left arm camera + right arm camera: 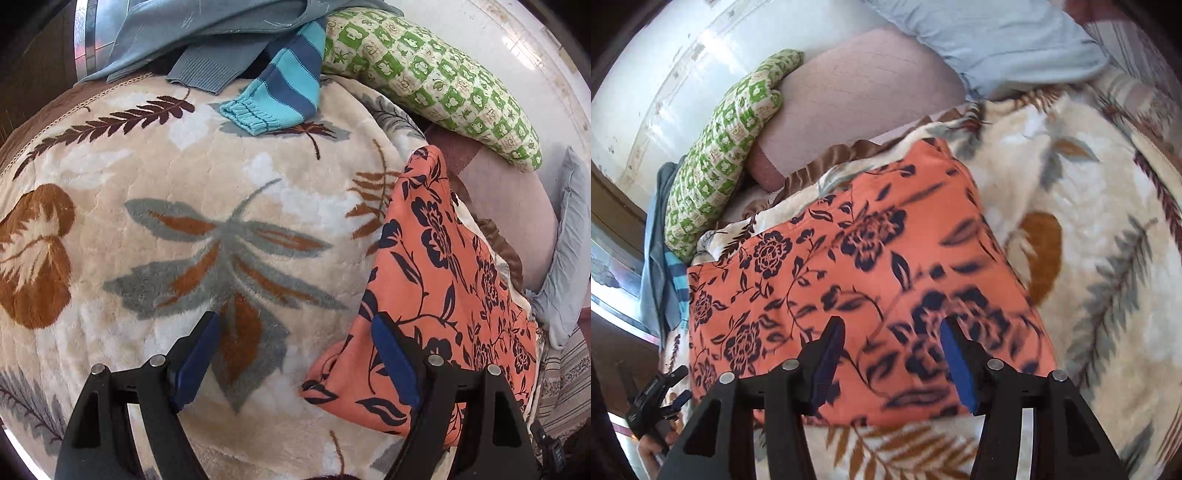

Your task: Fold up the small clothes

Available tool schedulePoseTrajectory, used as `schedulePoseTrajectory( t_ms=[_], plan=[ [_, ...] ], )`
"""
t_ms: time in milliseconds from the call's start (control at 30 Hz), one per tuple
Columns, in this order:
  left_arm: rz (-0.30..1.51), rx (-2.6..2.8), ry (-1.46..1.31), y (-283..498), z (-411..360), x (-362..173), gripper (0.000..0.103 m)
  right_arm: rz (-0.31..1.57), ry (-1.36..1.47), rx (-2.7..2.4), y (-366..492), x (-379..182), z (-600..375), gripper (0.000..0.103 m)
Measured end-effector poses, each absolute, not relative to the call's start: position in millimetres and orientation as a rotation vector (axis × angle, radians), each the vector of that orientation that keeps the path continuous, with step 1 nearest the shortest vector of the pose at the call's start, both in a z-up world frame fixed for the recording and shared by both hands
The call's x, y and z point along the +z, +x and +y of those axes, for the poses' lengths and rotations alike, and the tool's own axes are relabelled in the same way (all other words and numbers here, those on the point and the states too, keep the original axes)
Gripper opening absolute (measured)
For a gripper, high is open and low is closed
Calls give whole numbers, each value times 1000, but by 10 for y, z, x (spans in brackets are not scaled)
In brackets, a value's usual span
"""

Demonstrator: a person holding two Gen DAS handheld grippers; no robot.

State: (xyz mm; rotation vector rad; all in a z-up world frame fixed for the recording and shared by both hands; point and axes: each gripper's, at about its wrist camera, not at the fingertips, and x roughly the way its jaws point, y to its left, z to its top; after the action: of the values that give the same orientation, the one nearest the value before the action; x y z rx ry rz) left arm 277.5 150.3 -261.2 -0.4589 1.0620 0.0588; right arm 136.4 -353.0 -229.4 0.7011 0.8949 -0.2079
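Observation:
An orange cloth with a dark blue flower print lies folded into a flat rectangle on the leaf-patterned blanket. My left gripper hangs open just above the blanket at the cloth's left edge; its right finger is over the cloth's corner, and its left finger is over bare blanket. In the right wrist view the same orange cloth fills the middle. My right gripper is open above its near part, with nothing pinched between the blue pads. The left gripper shows small at the lower left, held by a hand.
A grey-blue sweater and a teal-and-navy striped garment lie heaped at the blanket's far edge. A green patterned pillow, a pink cushion and a light blue pillow lie along the white wall.

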Motion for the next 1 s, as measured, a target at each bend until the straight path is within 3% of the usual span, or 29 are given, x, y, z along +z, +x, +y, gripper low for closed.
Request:
schedulePoseTrajectory(
  t_ms=[167, 367, 600, 633, 733, 800, 833, 867, 900, 967, 1000],
  plan=[
    [1085, -9, -460, 2545, 1435, -2659, 84, 857, 1080, -129, 856, -2666, -3712, 66],
    [1041, -117, -594, 2311, 1418, -2615, 84, 763, 1310, -211, 817, -3073, -3964, 66],
    [1123, -210, -669, 2526, 1136, -2818, 84, 643, 1279, -239, 1149, -3176, -3941, 66],
    [1113, -209, -666, 2566, 1099, -2812, 87, 631, 1246, -237, 1191, -3172, -3901, 63],
    [1092, -235, -659, 2701, 978, -2799, 92, 641, 1157, -278, 1229, -3249, -3800, 32],
    [1051, -225, -702, 2779, 984, -2820, 91, 631, 1163, -278, 1231, -3260, -3810, 29],
    [1021, -222, -726, 2805, 995, -2823, 82, 631, 1162, -275, 1229, -3269, -3816, 27],
    [1003, -209, -729, 2829, 1004, -2835, 56, 631, 1157, -276, 1219, -3277, -3818, 25],
    [1000, -198, -714, 2856, 1000, -2862, 43, 631, 1151, -276, 1213, -3279, -3820, 25],
    [1007, -206, -732, 2886, 1008, -2933, 28, 629, 1141, -273, 1208, -3261, -3821, 22],
    [1001, -214, -747, 2872, 1016, -2928, 25, 628, 1134, -271, 1199, -3246, -3820, 21]
  ],
)
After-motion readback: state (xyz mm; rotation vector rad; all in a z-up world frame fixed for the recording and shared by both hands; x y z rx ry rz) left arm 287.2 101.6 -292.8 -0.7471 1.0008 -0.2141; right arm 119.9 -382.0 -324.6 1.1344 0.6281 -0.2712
